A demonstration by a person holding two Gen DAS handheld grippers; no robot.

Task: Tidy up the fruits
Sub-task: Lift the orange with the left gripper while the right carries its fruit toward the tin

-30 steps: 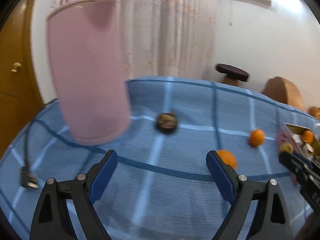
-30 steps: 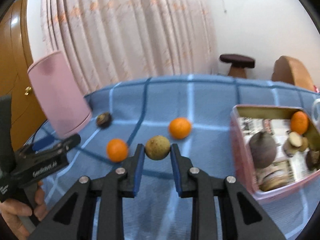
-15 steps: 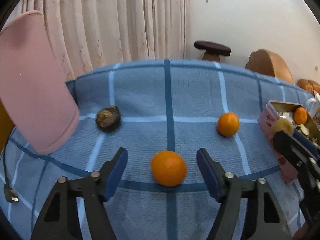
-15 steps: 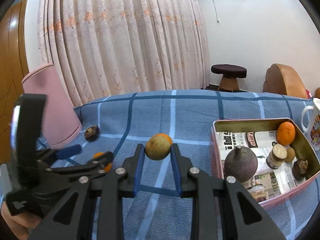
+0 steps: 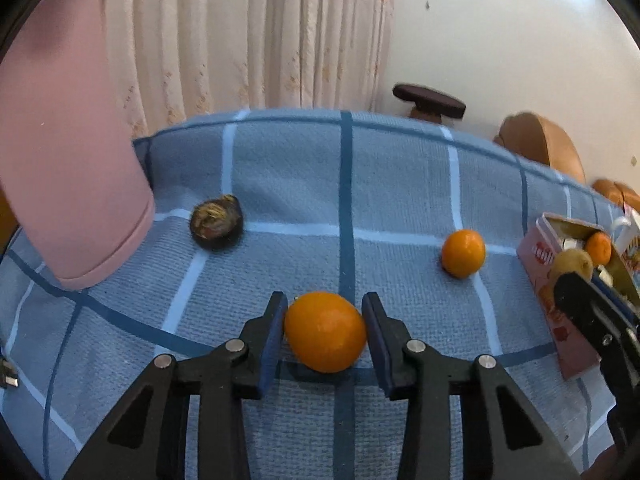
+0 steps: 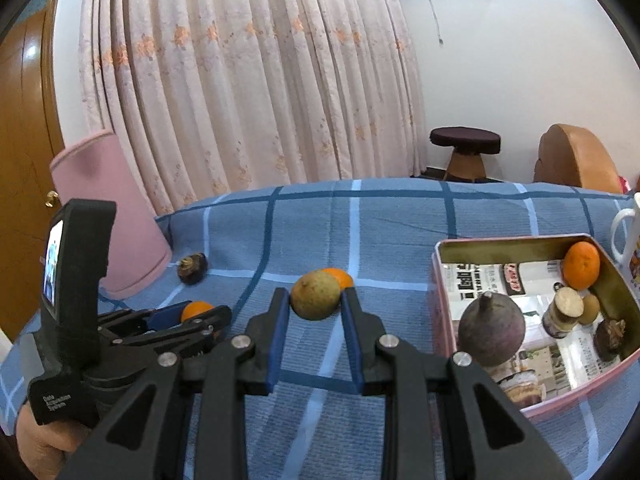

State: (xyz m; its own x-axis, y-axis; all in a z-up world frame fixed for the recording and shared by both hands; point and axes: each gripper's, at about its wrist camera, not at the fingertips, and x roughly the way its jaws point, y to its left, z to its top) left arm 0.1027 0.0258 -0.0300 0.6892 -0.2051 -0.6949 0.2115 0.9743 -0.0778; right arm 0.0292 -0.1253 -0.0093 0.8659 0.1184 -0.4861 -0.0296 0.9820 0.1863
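Note:
My left gripper [image 5: 325,332] is shut on an orange [image 5: 325,331] low over the blue checked cloth [image 5: 392,184]. My right gripper [image 6: 314,306] is shut on a yellow-green fruit [image 6: 314,295] and holds it above the cloth, left of the pink tin box [image 6: 440,272]. That fruit also shows in the left wrist view [image 5: 570,262]. A second orange [image 5: 463,253] and a dark brown fruit [image 5: 216,222] lie loose on the cloth. The box holds an orange [image 6: 582,266], a purple fruit [image 6: 491,330] and small items.
A pink cylinder [image 5: 64,152] stands at the left. A white mug [image 6: 628,236] stands behind the box. A cable plug [image 5: 8,374] lies at the cloth's left edge. Curtains, a stool [image 6: 466,148] and a brown chair are beyond the table.
My left gripper has swung right to the nearer orange and closed on it. My right gripper has lifted the yellow-green fruit and carried it toward the box.

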